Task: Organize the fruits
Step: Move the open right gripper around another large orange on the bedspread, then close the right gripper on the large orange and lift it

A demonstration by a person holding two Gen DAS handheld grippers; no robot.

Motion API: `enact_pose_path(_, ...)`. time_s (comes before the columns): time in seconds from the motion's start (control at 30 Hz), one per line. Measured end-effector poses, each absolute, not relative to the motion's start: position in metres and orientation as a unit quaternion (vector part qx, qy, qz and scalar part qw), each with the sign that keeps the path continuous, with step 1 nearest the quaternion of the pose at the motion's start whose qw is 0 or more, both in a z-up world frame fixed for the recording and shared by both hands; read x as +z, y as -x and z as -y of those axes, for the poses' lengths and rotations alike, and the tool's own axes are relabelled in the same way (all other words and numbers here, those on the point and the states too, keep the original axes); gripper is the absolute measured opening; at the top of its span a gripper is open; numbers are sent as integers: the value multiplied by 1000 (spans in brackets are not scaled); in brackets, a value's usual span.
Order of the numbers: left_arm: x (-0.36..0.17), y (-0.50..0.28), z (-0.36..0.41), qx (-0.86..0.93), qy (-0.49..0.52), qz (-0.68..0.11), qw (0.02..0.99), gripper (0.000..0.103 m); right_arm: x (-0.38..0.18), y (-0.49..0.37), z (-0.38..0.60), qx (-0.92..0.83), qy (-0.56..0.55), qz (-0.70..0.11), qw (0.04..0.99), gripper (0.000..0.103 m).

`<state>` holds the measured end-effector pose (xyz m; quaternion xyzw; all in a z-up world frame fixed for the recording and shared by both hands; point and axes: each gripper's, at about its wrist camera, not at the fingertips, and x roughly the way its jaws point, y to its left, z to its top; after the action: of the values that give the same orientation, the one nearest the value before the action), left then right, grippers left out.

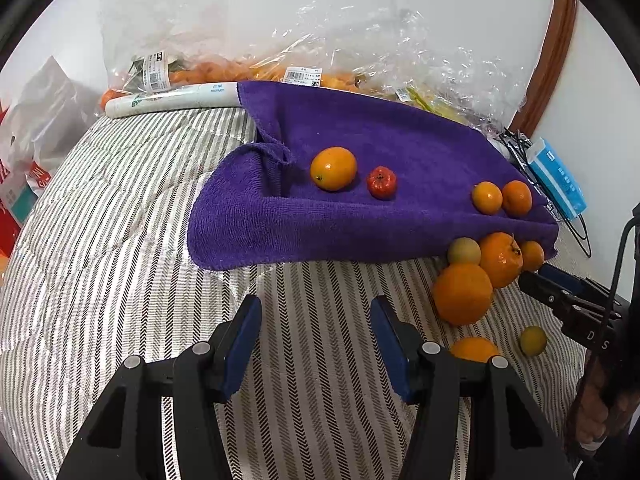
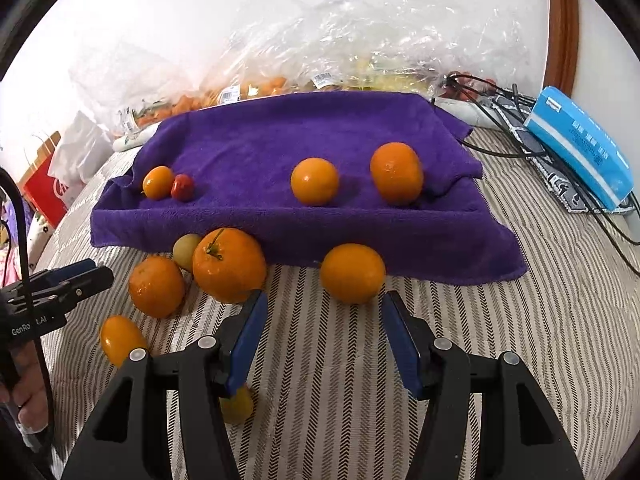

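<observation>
A purple towel (image 1: 360, 216) (image 2: 280, 136) lies on a striped cover. On it sit an orange (image 1: 333, 168) (image 2: 158, 182) beside a small red fruit (image 1: 382, 182) (image 2: 182, 187), and two more oranges (image 2: 315, 181) (image 2: 397, 173). In front of the towel lie loose fruits: a stemmed orange (image 2: 229, 265), another orange (image 2: 352, 273), a third orange (image 2: 156, 286) and a pale yellow-green fruit (image 2: 186, 250). My left gripper (image 1: 316, 334) is open and empty over the cover. My right gripper (image 2: 323, 330) is open and empty just short of the loose oranges.
Clear plastic bags of fruit (image 1: 280, 68) stand behind the towel against the wall. A blue tissue pack (image 2: 580, 146) and black cables (image 2: 520, 120) lie at the right. A red and white bag (image 1: 24, 184) stands at the left.
</observation>
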<state>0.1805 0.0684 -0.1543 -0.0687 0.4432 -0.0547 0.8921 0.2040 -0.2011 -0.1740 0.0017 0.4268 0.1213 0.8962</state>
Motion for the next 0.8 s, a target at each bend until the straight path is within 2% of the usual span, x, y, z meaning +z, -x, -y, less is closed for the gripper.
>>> enact_pose_path(0.3,-155,-181,-71,-55,78,-442,892,54,-169,-199,191,158,-10,-421,893,59)
enact_pose_path(0.53,-155,-182,-72,-52,77,-441,893,55,-168,-199,196,102,41,-410,905,61)
enact_pose_path(0.63,-155,-182,-70,-51,72,-441,893,55,-169,-206,207,89,28,-409,908,61)
enact_pose_path(0.7,-155,-182,-69,-51,71,-440,894,55,-171,-215,212,81,16,-411,908,59)
enact_pose_path(0.8,-155,-182,-70,-57,77,-439,893,55,-178,-228,210,75,22,-426,901,44)
